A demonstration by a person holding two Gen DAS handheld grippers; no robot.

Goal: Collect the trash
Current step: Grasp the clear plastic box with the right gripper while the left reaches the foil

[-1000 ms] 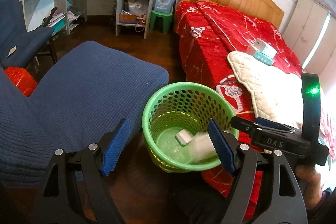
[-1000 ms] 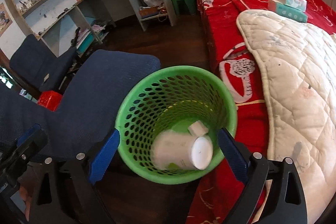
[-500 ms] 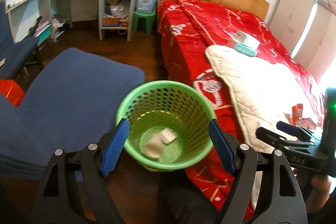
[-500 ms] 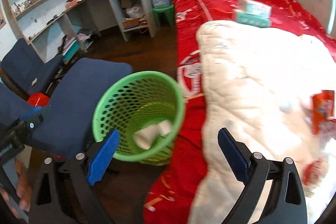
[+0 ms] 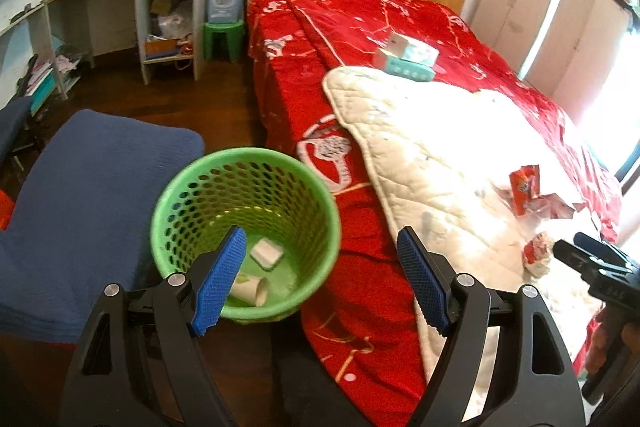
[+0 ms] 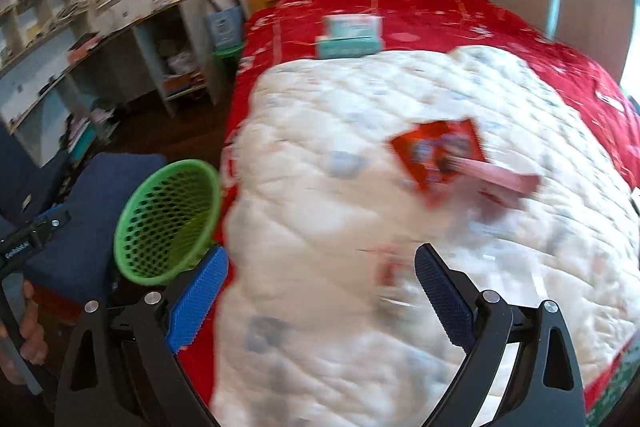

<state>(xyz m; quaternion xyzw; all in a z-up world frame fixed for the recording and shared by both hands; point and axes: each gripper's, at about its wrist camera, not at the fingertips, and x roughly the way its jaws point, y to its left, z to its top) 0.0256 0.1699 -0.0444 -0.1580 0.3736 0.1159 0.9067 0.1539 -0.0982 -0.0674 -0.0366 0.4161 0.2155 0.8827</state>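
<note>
Now, through your left wrist camera, your left tongs [image 5: 320,277] are spread wide with nothing between the blue pads, hanging over the near rim of the green basket [image 5: 172,195]. That basket stands on the floor, between the blue cushion [image 5: 88,187] on the left and the red-covered bed [image 5: 360,27] on the right. Inside it lie a paper cup [image 5: 250,291] on its side and a small white box [image 5: 267,253]. Farther right, on the white quilt [image 5: 440,155], you have a red wrapper [image 5: 525,187] and a crumpled scrap [image 5: 538,255], with your right tongs [image 5: 596,263] just beside the scrap.

Through your right wrist camera, heavily blurred, your right tongs [image 6: 320,303] are also spread and hold nothing, hovering above the quilt [image 6: 320,195]. The red wrapper [image 6: 440,155] lies far of them; the scrap [image 6: 390,267] shows only as a smear between the pads. The basket [image 6: 168,223] sits at the left, beside the bed's edge.
</note>
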